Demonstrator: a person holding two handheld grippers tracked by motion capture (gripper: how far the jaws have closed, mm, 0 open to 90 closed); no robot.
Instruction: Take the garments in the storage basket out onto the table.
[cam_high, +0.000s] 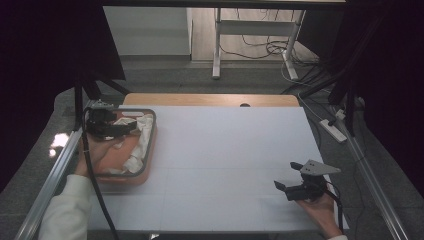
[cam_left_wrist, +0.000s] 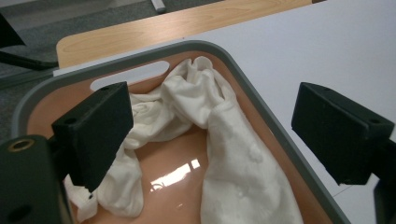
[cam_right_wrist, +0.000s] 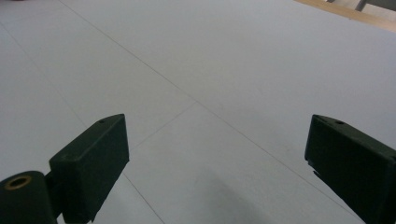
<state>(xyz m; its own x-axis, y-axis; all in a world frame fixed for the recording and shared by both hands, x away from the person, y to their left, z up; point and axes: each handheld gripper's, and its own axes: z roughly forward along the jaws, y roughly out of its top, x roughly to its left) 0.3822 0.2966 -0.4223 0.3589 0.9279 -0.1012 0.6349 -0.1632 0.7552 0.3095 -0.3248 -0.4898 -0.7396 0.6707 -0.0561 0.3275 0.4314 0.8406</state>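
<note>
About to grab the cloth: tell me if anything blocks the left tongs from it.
Nothing visible does. The left tongs hang open right above the white cloth in the orange tray; the tray's grey rim runs off to the sides of the cloth, not over it.

Soft white cloth (cam_left_wrist: 233, 140) in a glossy plastic tray (cam_left_wrist: 261, 100) on a matt white table (cam_high: 230, 150).

White sleeve (cam_high: 62, 212); black blocky fingers (cam_left_wrist: 95, 130), black cable (cam_high: 95, 185), grey three-cornered plate (cam_high: 316, 167).
</note>
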